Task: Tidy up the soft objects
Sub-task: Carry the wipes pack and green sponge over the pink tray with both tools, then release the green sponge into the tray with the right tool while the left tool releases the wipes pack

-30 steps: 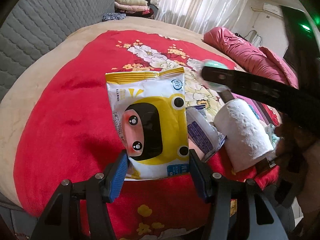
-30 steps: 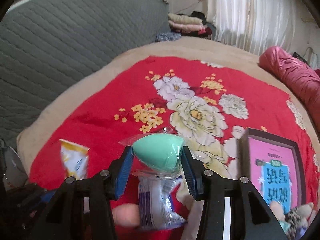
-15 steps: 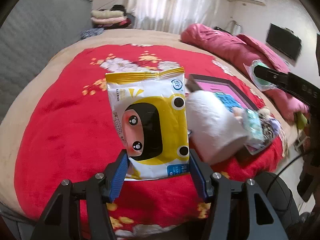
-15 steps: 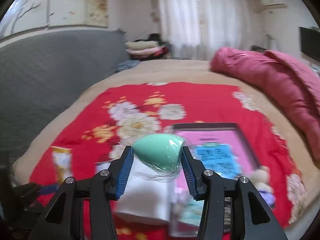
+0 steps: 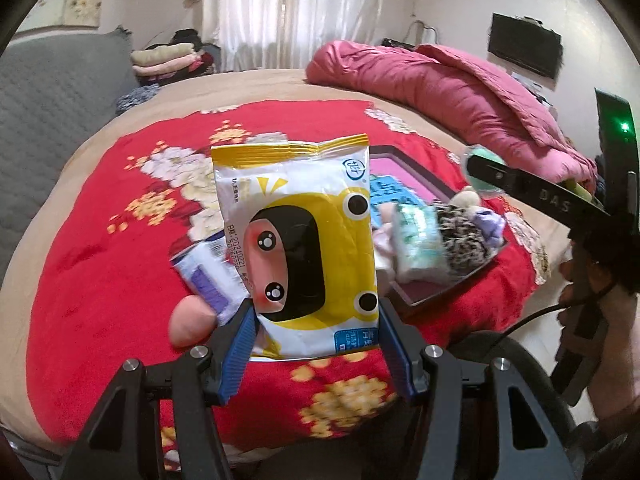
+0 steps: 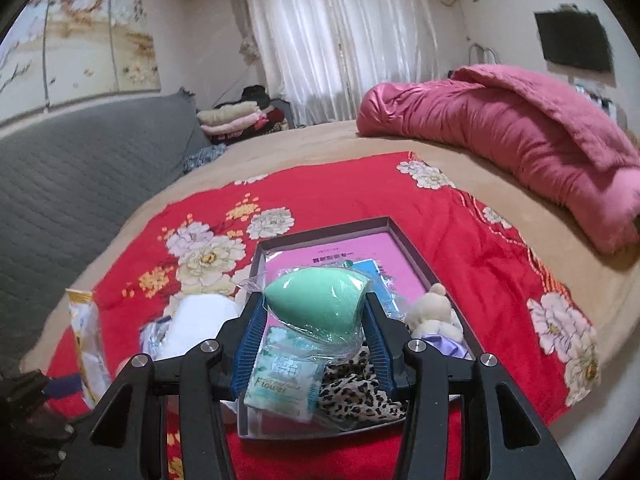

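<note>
Left claw [image 5: 314, 354] pinches the yellow wipes pack [image 5: 298, 248]; right claw [image 6: 314, 344] pinches a bagged, seemingly sponge-like green egg [image 6: 316, 304].

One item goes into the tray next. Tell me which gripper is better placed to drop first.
Right. The right gripper holds the green sponge directly over the tray, while the left gripper holds the yellow wipes pack short of it.

Left tongs [image 5: 314, 344]: black angular arms, ribbed blue pads, silver screws at the joints. Right tongs [image 6: 316, 340]: identical build; at the right of the left wrist frame, white lettering, a green indicator light and a black cable.
</note>
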Demonstrator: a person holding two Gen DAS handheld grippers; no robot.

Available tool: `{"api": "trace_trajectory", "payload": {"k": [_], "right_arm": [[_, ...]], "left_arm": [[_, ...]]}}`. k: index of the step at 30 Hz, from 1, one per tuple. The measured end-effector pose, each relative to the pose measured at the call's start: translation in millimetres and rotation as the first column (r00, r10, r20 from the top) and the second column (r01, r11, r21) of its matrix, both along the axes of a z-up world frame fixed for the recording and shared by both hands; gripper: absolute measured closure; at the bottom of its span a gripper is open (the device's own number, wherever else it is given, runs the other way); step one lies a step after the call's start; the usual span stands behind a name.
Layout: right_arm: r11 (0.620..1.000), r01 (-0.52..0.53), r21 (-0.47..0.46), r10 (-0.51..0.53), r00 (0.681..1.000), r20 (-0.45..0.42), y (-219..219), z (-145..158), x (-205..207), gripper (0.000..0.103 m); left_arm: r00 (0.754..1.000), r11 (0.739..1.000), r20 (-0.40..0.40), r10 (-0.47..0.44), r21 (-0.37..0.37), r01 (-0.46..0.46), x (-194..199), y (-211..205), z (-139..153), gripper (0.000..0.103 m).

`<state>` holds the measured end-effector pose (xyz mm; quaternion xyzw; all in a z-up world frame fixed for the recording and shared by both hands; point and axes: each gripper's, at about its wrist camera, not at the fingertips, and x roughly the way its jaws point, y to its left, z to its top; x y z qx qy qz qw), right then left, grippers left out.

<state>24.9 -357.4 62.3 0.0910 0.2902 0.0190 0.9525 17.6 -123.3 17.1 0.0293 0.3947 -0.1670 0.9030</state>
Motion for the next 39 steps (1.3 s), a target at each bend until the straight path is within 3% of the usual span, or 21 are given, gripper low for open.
{"api": "trace_trajectory", "payload": {"k": [15, 26, 39], "right_arm": [[0.988, 0.099, 0.116, -0.105, 0.993, 0.055, -50.4, 1.1, -11.9, 0.053], [0.972, 0.175, 0.156, -0.185, 0.981, 0.055, -76.6, -1.6, -17.7, 0.053], [0.965, 0.201, 0.171, -0.21, 0.977, 0.037, -91.6, -9.2, -13.9, 0.052]], "left_arm": [[0.99, 0.99, -0.01, -0.137, 0.036, 0.138, 24.2, -93.3, 11.2, 0.044], [0.964, 0.966, -0.074, -0.256, 0.017, 0.258, 25.4, -147.4, -4.1, 0.044], [0.948, 0.957, -0.135, -0.288, 0.005, 0.291, 47.1, -192.6, -26.8, 0.044]]}}
